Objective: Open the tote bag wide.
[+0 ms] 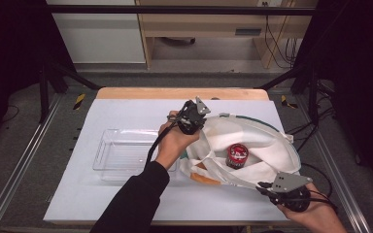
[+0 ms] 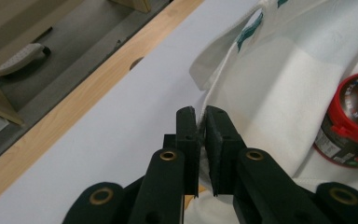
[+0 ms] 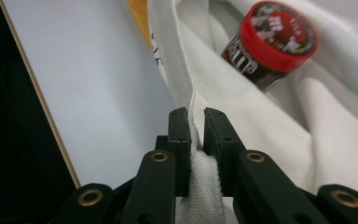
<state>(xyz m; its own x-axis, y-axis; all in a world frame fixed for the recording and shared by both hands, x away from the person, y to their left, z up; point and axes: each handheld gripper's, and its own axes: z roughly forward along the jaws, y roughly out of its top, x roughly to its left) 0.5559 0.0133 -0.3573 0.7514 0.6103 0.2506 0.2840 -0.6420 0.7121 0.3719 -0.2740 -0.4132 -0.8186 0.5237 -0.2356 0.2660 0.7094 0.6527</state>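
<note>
A white cloth bag (image 1: 252, 141) lies open on the right half of the white table (image 1: 126, 114). A black can with a red lid (image 1: 237, 155) rests in the bag's opening, tilted on the folds. My left gripper (image 1: 199, 127) is at the bag's far left rim, shut on its cloth edge (image 2: 200, 135). At the near right my right gripper (image 1: 263, 186) is shut on the bag's woven white strap (image 3: 196, 182). The can (image 3: 274, 43) lies just beyond that strap, and the can (image 2: 354, 122) also sits to the right of the left jaws.
A clear plastic tray (image 1: 121, 154) stands left of the bag, partly under the left forearm. An orange patch (image 1: 205, 178) peeks out below the bag's near edge. The table's wooden back edge (image 1: 179, 93) has a hole (image 2: 136, 63) in it. A metal frame surrounds the table.
</note>
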